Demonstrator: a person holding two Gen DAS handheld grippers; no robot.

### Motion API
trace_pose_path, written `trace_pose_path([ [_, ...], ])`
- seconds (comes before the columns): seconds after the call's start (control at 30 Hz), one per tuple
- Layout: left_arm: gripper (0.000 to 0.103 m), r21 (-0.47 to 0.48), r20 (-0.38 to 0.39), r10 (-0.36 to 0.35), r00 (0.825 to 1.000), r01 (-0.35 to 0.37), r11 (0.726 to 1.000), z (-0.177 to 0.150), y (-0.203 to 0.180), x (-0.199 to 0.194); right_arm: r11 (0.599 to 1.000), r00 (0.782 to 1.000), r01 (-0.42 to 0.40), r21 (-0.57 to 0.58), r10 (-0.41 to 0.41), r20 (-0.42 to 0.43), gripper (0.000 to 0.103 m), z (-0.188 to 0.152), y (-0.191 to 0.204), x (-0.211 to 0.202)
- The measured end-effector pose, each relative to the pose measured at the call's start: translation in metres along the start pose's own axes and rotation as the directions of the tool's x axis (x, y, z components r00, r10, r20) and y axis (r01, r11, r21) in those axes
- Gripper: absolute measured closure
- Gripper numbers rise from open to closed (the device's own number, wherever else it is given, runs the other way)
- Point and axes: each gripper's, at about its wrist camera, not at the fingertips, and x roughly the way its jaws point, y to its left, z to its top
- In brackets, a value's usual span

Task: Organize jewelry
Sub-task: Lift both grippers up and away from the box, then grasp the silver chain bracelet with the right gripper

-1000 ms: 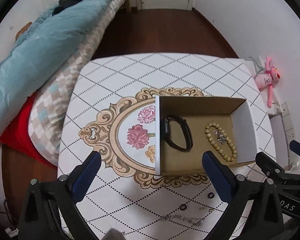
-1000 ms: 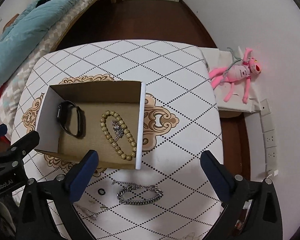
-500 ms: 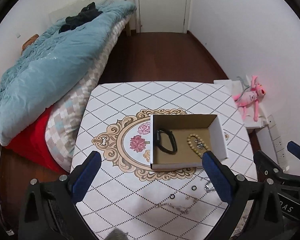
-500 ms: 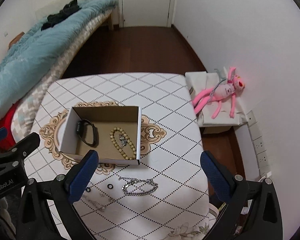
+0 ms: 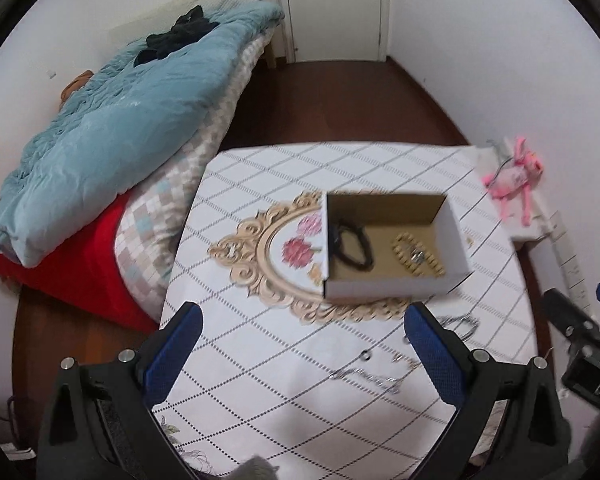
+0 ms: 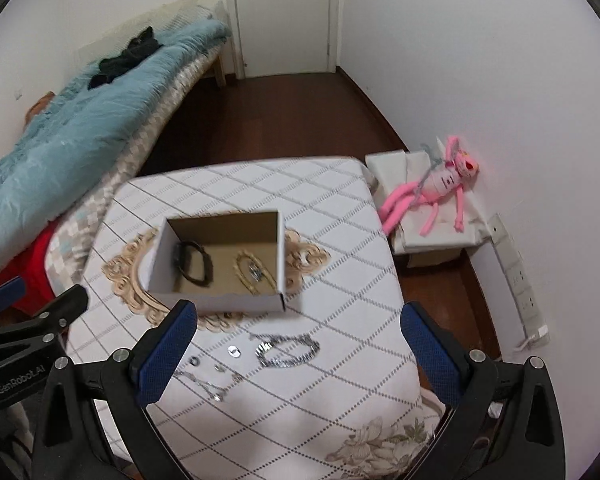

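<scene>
An open cardboard box [image 5: 392, 292] [image 6: 220, 302] sits on the patterned table [image 5: 260, 364] [image 6: 340, 240]. Inside lie a black band [image 5: 354, 246] [image 6: 192, 262] and a tan bead bracelet [image 5: 418, 256] [image 6: 254, 272]. In front of the box on the table lie a silver chain bracelet [image 6: 288, 350] [image 5: 460, 324], small rings [image 6: 234, 352] [image 5: 366, 356] and a thin chain [image 6: 204, 386] [image 5: 368, 378]. My left gripper [image 5: 306, 344] and right gripper [image 6: 298, 344] are both open and empty, held high above the table's near edge.
A bed with a blue quilt [image 5: 112, 120] and a red blanket [image 5: 80, 260] borders the table on the left. A pink plush toy [image 6: 432, 188] lies on a white box by the right wall. A door [image 6: 284, 16] stands at the back.
Both grippers have pulled up and back from the table, so the box and jewelry look smaller and more of the room shows. Both stayed open.
</scene>
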Motion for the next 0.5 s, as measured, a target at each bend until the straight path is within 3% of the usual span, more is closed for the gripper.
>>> trace_pose_path([
  [0.23,0.000,-0.034,-0.121,0.026,0.992,-0.030,0.999,-0.037,0.008,0.063,0.994,0.988,-0.022,0.105,0.038,-0.152,0.003,-0.038,-0.029,0.080],
  [0.3,0.000,-0.042,-0.144,0.022,0.989,-0.028,0.999,-0.044,0.010,0.077,0.992,0.982,-0.014,0.126,0.038,-0.186,0.017,-0.048,-0.035,0.103],
  [0.5,0.001,-0.051,-0.200,0.004,0.980,-0.015,0.999,-0.064,0.010,0.110,0.984,0.971,-0.016,0.178,0.058,-0.233,0.032,-0.068,-0.051,0.154],
])
